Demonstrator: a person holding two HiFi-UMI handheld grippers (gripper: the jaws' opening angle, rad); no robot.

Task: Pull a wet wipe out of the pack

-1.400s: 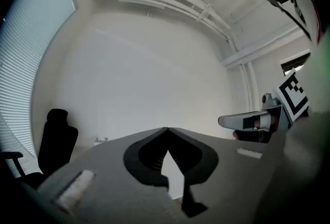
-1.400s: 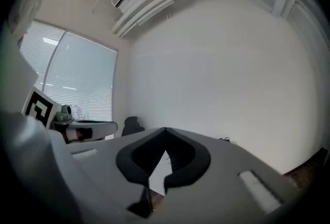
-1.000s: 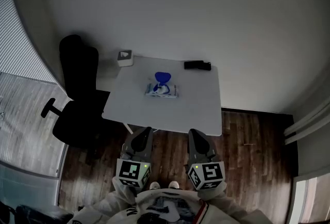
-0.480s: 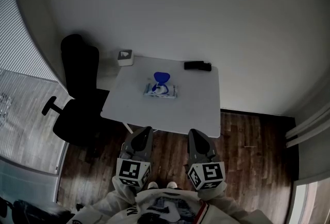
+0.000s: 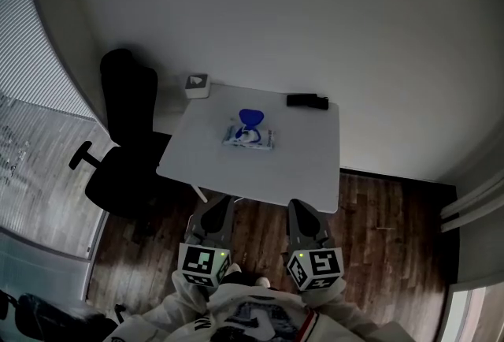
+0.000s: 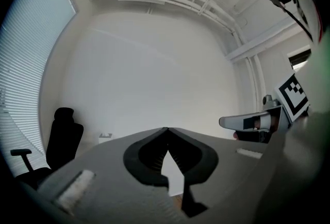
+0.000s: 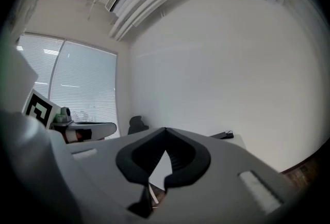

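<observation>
Your left claw (image 5: 218, 202) and right claw (image 5: 298, 205) are both closed, empty.
They hang short of the bench (image 5: 303, 169); the pack of wipes (image 5: 248, 137) lies at its middle, well apart from them.

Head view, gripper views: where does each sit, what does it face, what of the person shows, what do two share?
Head view: on head, down at table, wipe pack; person's clothing shows.
Left gripper view: on left hand-held gripper, faces wall, jaws shut.
Right gripper view: on right hand-held gripper, same.
All share the black chair.
</observation>
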